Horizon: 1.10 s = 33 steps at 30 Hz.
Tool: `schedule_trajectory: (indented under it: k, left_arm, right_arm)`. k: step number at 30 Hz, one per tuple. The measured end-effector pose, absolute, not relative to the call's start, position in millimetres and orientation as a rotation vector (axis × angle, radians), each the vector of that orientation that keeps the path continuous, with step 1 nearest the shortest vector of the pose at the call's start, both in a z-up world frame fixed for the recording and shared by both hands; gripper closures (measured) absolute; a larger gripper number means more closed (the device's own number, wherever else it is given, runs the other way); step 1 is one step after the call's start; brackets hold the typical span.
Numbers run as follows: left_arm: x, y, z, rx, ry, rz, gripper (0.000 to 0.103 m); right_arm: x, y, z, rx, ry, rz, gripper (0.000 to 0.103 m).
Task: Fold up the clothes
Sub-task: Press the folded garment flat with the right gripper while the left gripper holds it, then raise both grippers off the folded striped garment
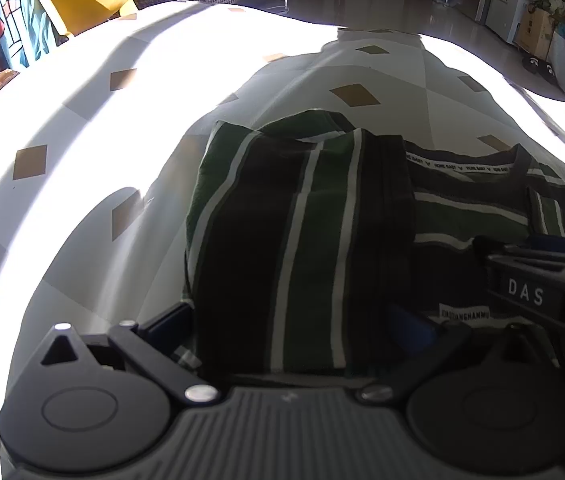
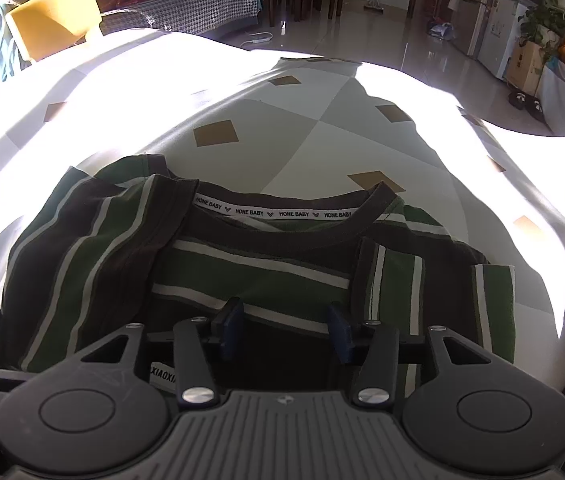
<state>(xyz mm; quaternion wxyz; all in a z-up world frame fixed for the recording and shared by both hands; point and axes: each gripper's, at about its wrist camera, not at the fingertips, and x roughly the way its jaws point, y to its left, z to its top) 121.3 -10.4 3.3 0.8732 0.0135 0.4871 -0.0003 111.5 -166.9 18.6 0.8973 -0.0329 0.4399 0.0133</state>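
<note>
Lying half-folded: one striped shirt [image 2: 258, 272]

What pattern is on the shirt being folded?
Dark green and black stripes with thin white lines on the shirt; clearest in the right wrist view.

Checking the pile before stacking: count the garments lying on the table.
1: the green striped shirt, partly folded, on the near middle of the table. Anything underneath it would be hidden.
</note>
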Motion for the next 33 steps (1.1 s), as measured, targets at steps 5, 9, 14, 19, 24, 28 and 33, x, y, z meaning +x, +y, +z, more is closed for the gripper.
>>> schedule_trajectory:
  k: [5, 9, 14, 19, 24, 28, 33]
  left_arm:
    - [118, -11, 7, 0.031, 1.029, -0.004, 0.000]
    - [110, -11, 15, 0.033, 1.030, -0.023, 0.003]
    - [94, -11, 25, 0.049, 1.025, -0.049, 0.004]
    - [78, -7, 32, 0.058, 1.027, -0.069, 0.004]
    - [63, -3, 37, 0.071, 1.023, -0.076, 0.003]
    - [51, -3, 40, 0.098, 1.015, -0.087, 0.000]
    - [34, -4, 39, 0.104, 1.034, -0.111, 0.000]
  right_arm:
    - [107, -172, 26, -0.038, 0.945, 0.022, 0.057]
    - [98, -176, 33, -0.010, 0.974, 0.049, 0.057]
    - [82, -177, 41, -0.032, 0.987, 0.079, 0.057]
    - [66, -175, 48, -0.055, 0.991, 0.091, 0.057]
    - [52, -176, 51, -0.063, 1.003, 0.088, 0.057]
    - [39, -176, 51, -0.089, 1.008, 0.072, 0.057]
    - [21, -176, 50, -0.091, 1.024, 0.062, 0.057]
